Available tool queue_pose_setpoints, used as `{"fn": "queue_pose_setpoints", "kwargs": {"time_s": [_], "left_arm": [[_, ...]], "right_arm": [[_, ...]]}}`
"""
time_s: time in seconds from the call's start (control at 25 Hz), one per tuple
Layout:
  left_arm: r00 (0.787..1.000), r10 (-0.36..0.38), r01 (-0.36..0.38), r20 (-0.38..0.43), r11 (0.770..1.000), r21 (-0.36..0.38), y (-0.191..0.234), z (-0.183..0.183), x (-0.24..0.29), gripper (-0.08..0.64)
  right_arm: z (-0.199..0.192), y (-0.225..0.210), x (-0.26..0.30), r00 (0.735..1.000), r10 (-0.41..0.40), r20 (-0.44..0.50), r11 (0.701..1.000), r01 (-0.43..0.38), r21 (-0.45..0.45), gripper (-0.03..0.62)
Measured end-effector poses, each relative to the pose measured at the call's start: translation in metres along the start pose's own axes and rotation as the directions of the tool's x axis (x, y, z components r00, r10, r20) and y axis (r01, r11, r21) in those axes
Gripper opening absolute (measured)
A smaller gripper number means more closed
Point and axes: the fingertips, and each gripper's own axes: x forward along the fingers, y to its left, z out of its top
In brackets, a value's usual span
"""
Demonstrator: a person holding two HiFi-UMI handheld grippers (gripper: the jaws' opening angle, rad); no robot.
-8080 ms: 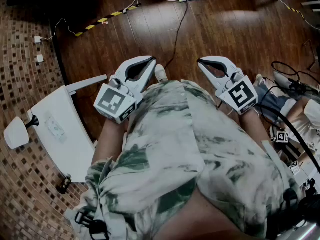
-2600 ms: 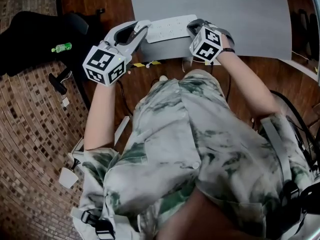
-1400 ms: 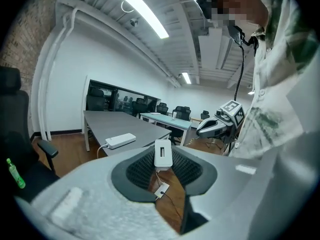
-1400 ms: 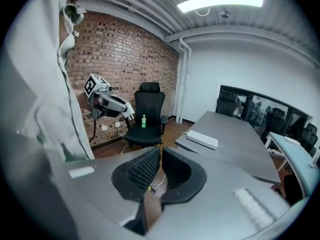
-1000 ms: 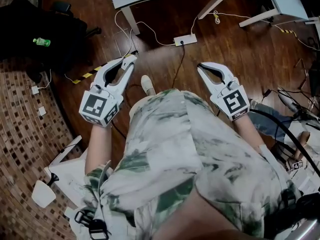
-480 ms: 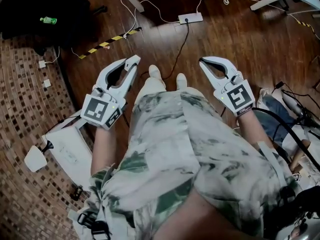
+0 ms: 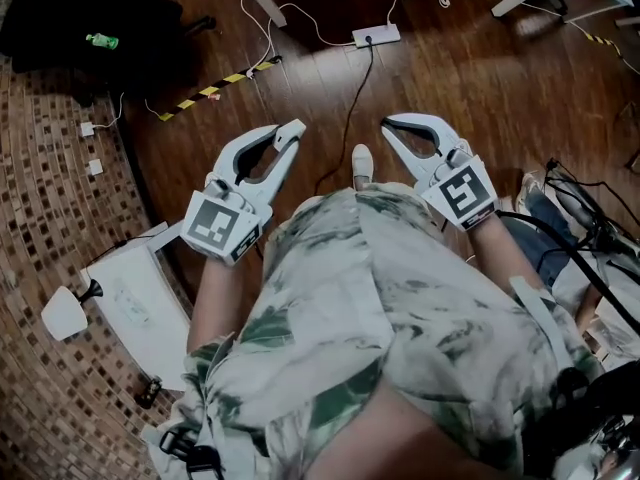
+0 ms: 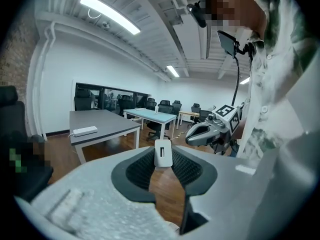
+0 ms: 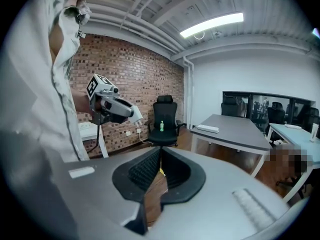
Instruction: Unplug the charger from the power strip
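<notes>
My left gripper [image 7: 293,131] is held over the wooden floor, shut on a small white charger [image 8: 163,153] pinched at its fingertips. Just to its right, my right gripper [image 7: 387,125] is shut with nothing between its jaws. The two grippers point toward each other, a short gap apart. In the left gripper view the right gripper [image 8: 210,130] shows behind the charger. A white power strip [image 8: 85,131] lies on a grey table [image 8: 107,121] across the room. The right gripper view [image 9: 160,154] shows that power strip [image 9: 207,129] too.
Another white power strip [image 7: 376,35] lies on the floor ahead, with a black cable running toward my feet. A black office chair [image 7: 90,18] with a green bottle [image 7: 101,40] stands far left. A white stand [image 7: 130,288] is at my left, cables [image 7: 590,228] at my right.
Both grippers have drawn closer together in front of my body. The grey table has slid out of the top of the head view. The jaws look the same.
</notes>
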Motion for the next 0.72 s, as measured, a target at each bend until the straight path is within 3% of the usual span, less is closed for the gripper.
{"fn": "queue_pose_setpoints", "kwargs": {"time_s": [0.4, 0.72], "left_arm": [[0.998, -0.028, 0.029, 0.051, 0.999, -0.031, -0.063, -0.052, -0.087, 0.107], [0.991, -0.104, 0.107, 0.089, 0.994, -0.028, -0.108, -0.072, -0.135, 0.107]], "right_arm": [[0.012, 0.109, -0.011, 1.000, 0.010, 0.005, 1.000, -0.010, 0.002, 0.014], [0.015, 0.177, -0.041, 0.999, -0.049, -0.003, 0.999, 0.049, 0.022, 0.014]]}}
